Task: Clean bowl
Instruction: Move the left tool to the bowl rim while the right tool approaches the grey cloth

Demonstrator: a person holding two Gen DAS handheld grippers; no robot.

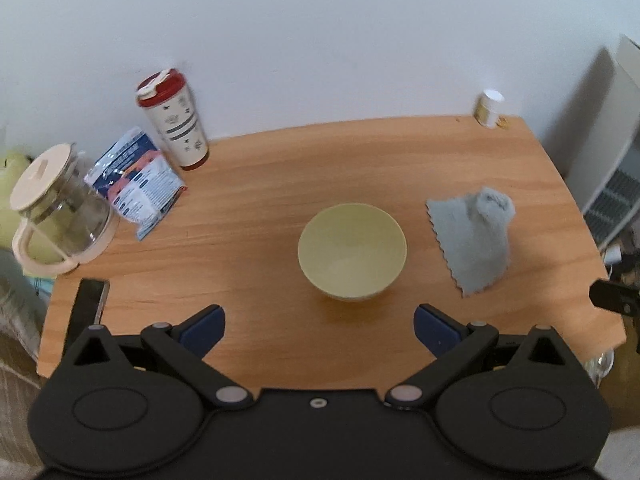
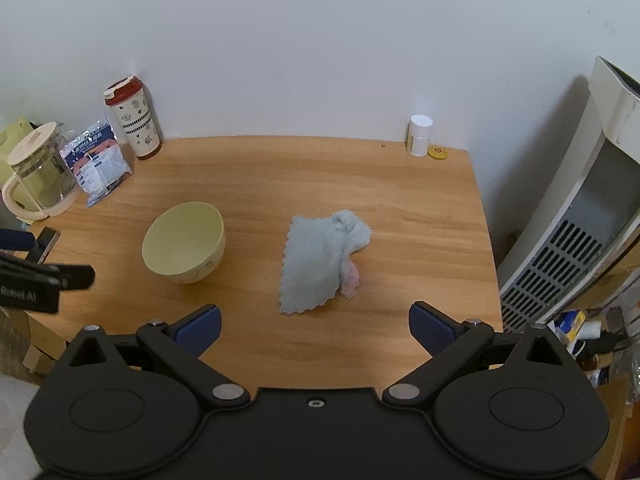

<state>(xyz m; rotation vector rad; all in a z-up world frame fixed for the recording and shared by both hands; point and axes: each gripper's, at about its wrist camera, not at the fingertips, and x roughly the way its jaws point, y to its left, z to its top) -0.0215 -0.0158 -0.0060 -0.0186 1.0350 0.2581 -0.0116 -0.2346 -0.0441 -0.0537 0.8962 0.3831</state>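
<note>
Nearest us in the left wrist view, our left claw (image 1: 319,326) hangs with its blue-padded fingers spread wide and empty above the wooden worktop (image 1: 248,208). Just beyond them sits the pale yellow-green round bowl (image 1: 352,251), upright and untouched, and the crumpled light blue cloth with a scalloped edge (image 1: 474,242) lies to its right, apart from it.

From the right wrist view, our right claw (image 2: 314,328) is likewise agape and holds nothing, poised just short of the cloth (image 2: 320,258); the bowl (image 2: 184,245) stands to the left. We judge that nothing is done yet: the cloth must be picked up, the bowl steadied and wiped.
</note>
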